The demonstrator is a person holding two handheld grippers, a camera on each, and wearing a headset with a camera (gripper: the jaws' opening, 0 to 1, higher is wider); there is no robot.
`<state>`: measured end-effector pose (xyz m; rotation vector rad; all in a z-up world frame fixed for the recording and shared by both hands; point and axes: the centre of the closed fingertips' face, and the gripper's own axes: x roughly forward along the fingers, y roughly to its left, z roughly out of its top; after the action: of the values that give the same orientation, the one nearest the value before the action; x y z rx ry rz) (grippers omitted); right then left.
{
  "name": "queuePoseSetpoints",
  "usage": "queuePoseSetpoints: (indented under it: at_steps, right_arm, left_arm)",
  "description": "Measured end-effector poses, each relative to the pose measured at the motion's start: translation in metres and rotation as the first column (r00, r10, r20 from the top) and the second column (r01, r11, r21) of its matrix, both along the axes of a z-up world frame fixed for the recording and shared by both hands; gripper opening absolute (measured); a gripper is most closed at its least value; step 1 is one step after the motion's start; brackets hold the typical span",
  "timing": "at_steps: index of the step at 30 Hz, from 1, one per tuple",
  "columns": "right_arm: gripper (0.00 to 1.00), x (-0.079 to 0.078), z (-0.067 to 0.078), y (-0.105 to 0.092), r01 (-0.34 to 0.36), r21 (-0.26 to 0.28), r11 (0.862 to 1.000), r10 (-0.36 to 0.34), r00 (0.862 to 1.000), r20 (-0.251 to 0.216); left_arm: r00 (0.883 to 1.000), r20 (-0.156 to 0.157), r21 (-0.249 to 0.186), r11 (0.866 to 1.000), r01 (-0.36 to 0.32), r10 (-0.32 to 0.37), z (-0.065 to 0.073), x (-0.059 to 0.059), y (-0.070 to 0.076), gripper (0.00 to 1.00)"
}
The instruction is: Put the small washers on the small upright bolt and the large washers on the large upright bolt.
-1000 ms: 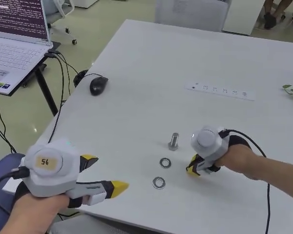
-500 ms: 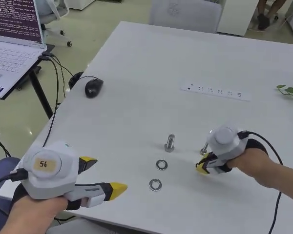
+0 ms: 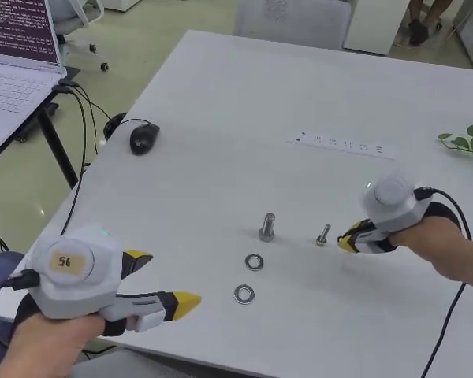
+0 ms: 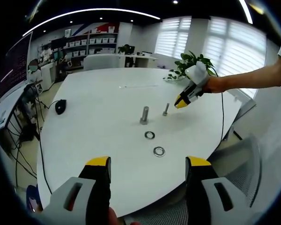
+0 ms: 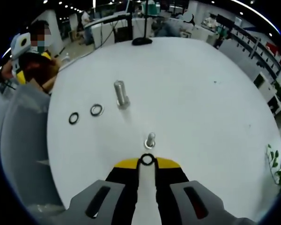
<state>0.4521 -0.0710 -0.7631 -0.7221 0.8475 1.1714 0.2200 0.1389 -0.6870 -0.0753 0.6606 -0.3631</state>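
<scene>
Two silvery flat washers (image 3: 248, 262) lay loose on the white tabletop (image 3: 221, 102), one nearer the person than the other. Both were just in front of the large upright steel bolt (image 3: 266, 227), within easy reach of the post they looked meant for. I judged them the large pair, since they appeared wider than the ring in the jaws. The right gripper (image 5: 147, 163) was pinched closed on a small dark ring washer (image 5: 147, 154). It gripped the ring by its rim at the very ends of the yellow tips, which left the hole unobstructed for threading. In the right gripper view the ring hung just short of the small upright steel bolt (image 5: 150, 139), in line with it but apart from it. In the head view that gripper sat low and just to the right of the bolt, not touching it. Whether the ring was level enough to drop over the bolt's top I could not tell. Seating it would probably call for a short advance and a careful lowering, and a careless nudge might topple so slim a post. The left gripper (image 4: 148, 163) held nothing. Its jaws were spread wide near the table's near edge and aimed toward the loose washers. It was well apart from them, seemingly parked clear of the right hand's work.
</scene>
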Motion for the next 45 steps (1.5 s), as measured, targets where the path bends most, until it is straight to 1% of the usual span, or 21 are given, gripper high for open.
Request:
queuePoseSetpoints:
  at_steps: [4,6,9,13,15,21,24,27,35,38,45]
  right_arm:
    - [0.13,0.003,0.009,0.007,-0.033,-0.002,0.999,0.033,0.999,0.015]
    - [0.13,0.005,0.012,0.012,-0.063,-0.010,0.998,0.063,0.998,0.026]
    - [0.13,0.008,0.012,0.016,-0.114,-0.046,0.992,0.116,0.993,0.039]
    - [0.13,0.009,0.010,0.022,-0.151,-0.071,0.986,0.154,0.988,0.030]
    - [0.13,0.006,0.011,0.024,-0.165,-0.087,0.982,0.169,0.985,0.033]
    - [0.13,-0.001,0.012,0.030,-0.188,-0.107,0.976,0.192,0.981,0.026]
    - [0.13,-0.003,0.011,0.030,-0.204,-0.128,0.971,0.209,0.978,0.028]
    - [0.13,-0.005,0.010,0.030,-0.211,-0.135,0.968,0.217,0.976,0.026]
    - [0.13,-0.005,0.007,0.030,-0.230,-0.156,0.961,0.236,0.972,0.020]
    - [0.13,-0.001,0.005,0.030,-0.234,-0.165,0.958,0.240,0.971,0.016]
    - [0.13,0.001,-0.002,0.031,-0.258,-0.200,0.945,0.265,0.964,0.007]
  left_arm:
    - [1.000,0.001,0.000,1.000,-0.006,0.006,0.000,0.000,0.002,0.64]
    - [1.000,-0.001,-0.001,1.000,-0.009,0.009,0.000,-0.001,0.003,0.64]
    - [1.000,-0.002,0.000,1.000,-0.009,0.009,-0.001,-0.001,0.003,0.64]
    - [1.000,-0.003,0.000,1.000,-0.011,0.011,0.000,-0.001,0.003,0.64]
    - [1.000,-0.004,0.002,1.000,-0.013,0.013,-0.001,-0.001,0.004,0.64]
    - [1.000,-0.007,0.001,1.000,-0.019,0.019,-0.002,-0.002,0.005,0.64]
    - [1.000,-0.008,0.002,1.000,-0.020,0.020,-0.002,-0.003,0.006,0.64]
    - [1.000,-0.007,0.001,1.000,-0.022,0.022,-0.002,-0.002,0.007,0.64]
    - [1.000,-0.009,0.001,1.000,-0.024,0.024,-0.002,-0.003,0.008,0.64]
    - [1.000,-0.012,0.001,1.000,-0.023,0.023,-0.003,-0.003,0.007,0.64]
    - [1.000,-0.012,-0.001,1.000,-0.024,0.024,-0.003,-0.003,0.008,0.64]
